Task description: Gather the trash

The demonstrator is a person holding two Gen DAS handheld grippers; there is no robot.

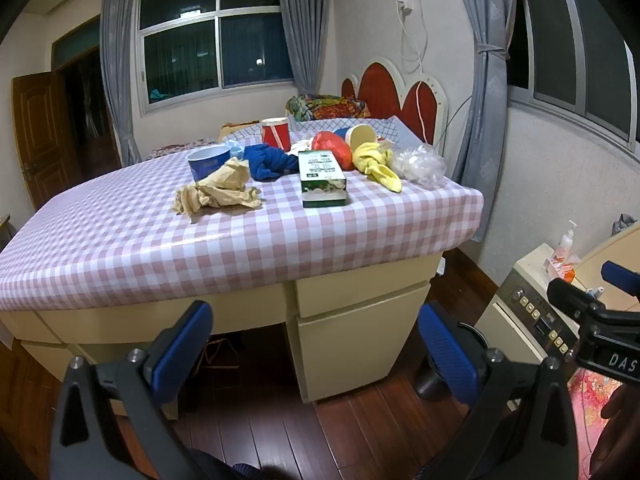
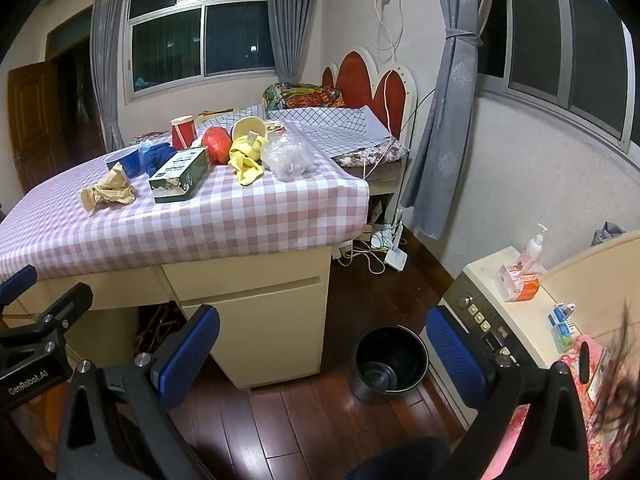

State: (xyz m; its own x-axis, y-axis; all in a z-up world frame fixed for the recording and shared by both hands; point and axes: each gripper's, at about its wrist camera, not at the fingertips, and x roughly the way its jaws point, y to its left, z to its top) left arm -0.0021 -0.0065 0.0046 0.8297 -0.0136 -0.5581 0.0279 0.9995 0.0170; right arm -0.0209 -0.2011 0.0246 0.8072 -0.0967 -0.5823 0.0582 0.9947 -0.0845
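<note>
Trash lies on the pink checked table (image 1: pixel 120 240): crumpled brown paper (image 1: pixel 218 194) (image 2: pixel 108 192), a green carton (image 1: pixel 322 176) (image 2: pixel 180 174), a blue paper cup (image 1: pixel 208 162), a red cup (image 1: pixel 276 132), a red bag (image 1: pixel 332 146), a yellow glove (image 1: pixel 378 164) (image 2: pixel 246 160) and clear plastic wrap (image 1: pixel 420 166) (image 2: pixel 288 156). A black bin (image 2: pixel 390 362) stands on the floor to the right of the desk. My left gripper (image 1: pixel 316 350) is open and empty, held back in front of the desk. My right gripper (image 2: pixel 322 354) is open and empty, left of the bin and nearer the camera.
The cream desk has a drawer unit (image 2: pixel 260 312) under the table. A washing machine (image 2: pixel 516 320) with bottles stands at the right. Cables and a router (image 2: pixel 394 258) lie on the wooden floor. A bed with a red headboard (image 1: pixel 400 92) is behind the table.
</note>
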